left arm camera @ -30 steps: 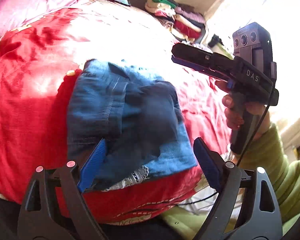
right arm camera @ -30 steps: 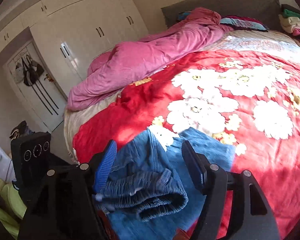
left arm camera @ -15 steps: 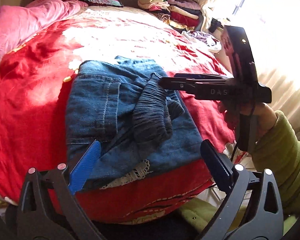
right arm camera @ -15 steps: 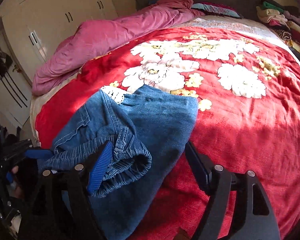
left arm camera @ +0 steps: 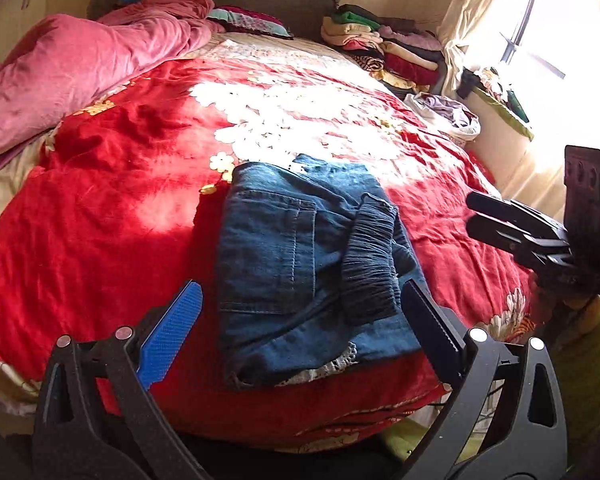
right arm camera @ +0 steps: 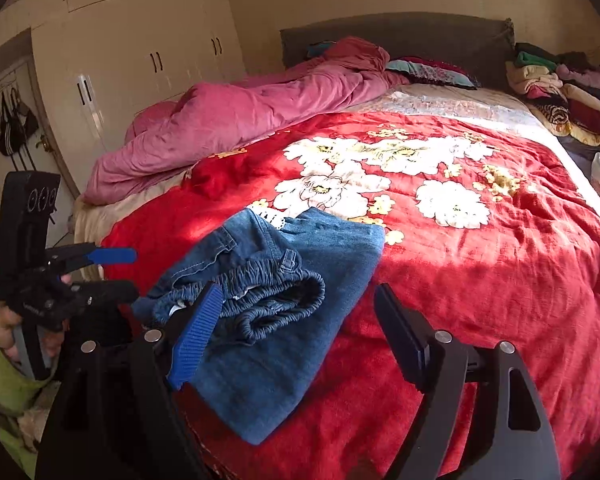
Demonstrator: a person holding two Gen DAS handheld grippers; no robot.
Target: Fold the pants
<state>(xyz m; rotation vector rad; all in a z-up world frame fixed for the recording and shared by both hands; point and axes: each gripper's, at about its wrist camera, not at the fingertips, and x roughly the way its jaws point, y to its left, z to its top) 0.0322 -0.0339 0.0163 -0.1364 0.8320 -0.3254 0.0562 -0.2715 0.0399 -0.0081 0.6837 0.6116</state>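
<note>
The blue denim pants lie folded into a compact rectangle on the red flowered bedspread, near the bed's front edge, with the elastic waistband on top. They also show in the right wrist view. My left gripper is open and empty, just in front of the pants. My right gripper is open and empty, pulled back from the pants; it shows in the left wrist view off to the right of the bed.
A pink duvet is bunched along the bed's left side. A stack of folded clothes sits at the far right corner by the headboard. A white bag lies beside the bed. Wardrobes stand at left.
Both grippers have drawn back from the pants and away from the bed. The right gripper let go of the waistband, which now rests on the folded pants.
</note>
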